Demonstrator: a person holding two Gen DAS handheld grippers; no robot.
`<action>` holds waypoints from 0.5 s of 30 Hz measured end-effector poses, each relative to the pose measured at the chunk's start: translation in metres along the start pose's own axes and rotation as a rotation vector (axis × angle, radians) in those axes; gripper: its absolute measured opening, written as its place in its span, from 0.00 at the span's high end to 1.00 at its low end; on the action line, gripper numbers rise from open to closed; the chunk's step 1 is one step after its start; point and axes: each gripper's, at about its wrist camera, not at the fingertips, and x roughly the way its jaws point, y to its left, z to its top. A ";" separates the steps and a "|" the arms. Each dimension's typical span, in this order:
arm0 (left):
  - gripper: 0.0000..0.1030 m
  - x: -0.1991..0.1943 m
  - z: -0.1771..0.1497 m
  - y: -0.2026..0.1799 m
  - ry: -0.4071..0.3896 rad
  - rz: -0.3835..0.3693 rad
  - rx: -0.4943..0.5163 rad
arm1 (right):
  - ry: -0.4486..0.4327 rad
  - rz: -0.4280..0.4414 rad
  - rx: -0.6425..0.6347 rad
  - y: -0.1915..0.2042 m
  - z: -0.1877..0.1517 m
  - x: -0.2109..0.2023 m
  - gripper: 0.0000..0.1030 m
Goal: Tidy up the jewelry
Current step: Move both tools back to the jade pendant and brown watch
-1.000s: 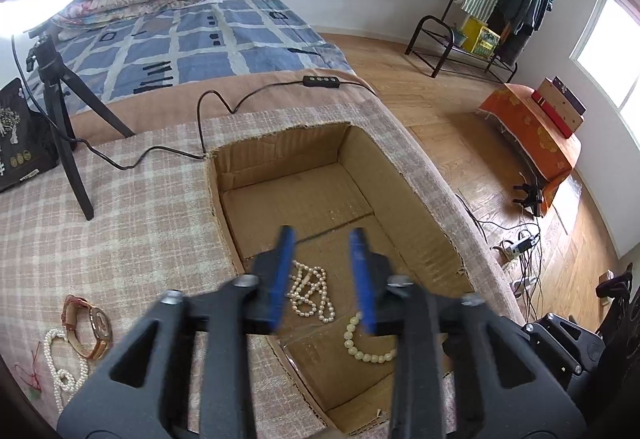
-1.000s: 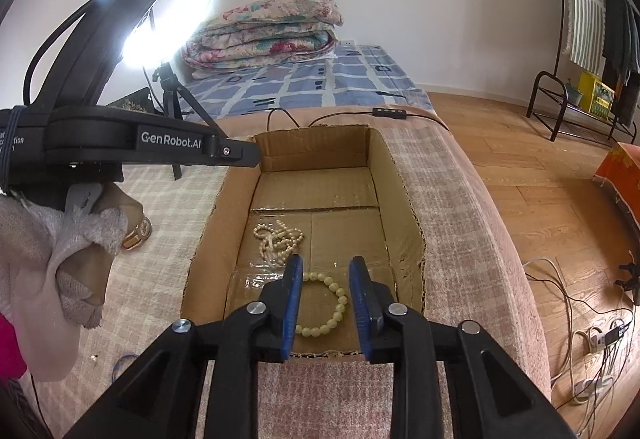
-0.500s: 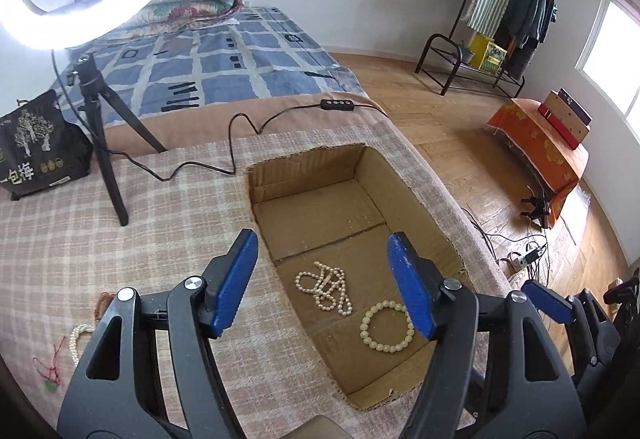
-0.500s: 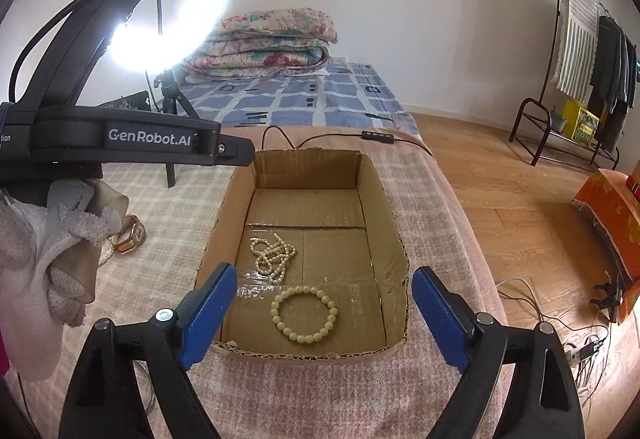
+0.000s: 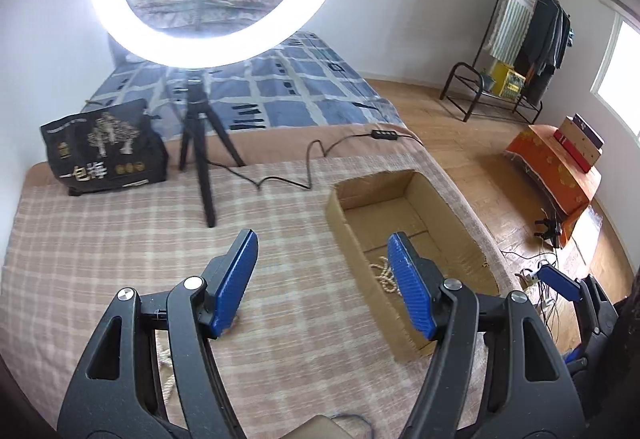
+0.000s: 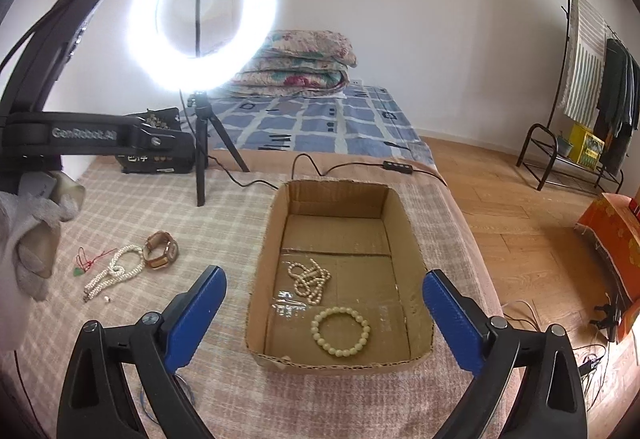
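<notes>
An open cardboard box (image 6: 416,251) sits on the plaid bed cover. Inside lie a pearl necklace (image 6: 309,281) and a pale bead bracelet (image 6: 341,331). On the cover left of the box lie a brown watch (image 6: 161,250), a white pearl string (image 6: 116,271) and a red cord with a green pendant (image 6: 86,263). My right gripper (image 6: 324,311) is open and empty, raised over the box's near end. My left gripper (image 5: 324,275) is open and empty, over the cover left of the box (image 5: 348,227); the necklace (image 5: 382,275) shows partly behind its right finger.
A lit ring light on a black tripod (image 6: 200,159) stands behind the jewelry, its cable (image 6: 320,169) running behind the box. A black bag (image 5: 104,147) sits at the cover's back left. The bed edge and wooden floor (image 6: 520,219) lie right of the box.
Both grippers opened from shut and pulled up and back from the box. The left gripper swung left, away from the box and over the cover.
</notes>
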 end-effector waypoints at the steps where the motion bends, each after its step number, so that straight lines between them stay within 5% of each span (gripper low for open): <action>1: 0.33 -0.008 -0.001 0.009 -0.009 0.010 -0.004 | -0.001 0.004 -0.003 0.003 0.000 0.000 0.02; 15: 0.33 -0.074 -0.033 0.116 -0.045 0.130 -0.094 | -0.016 0.134 0.047 0.032 0.009 0.003 0.00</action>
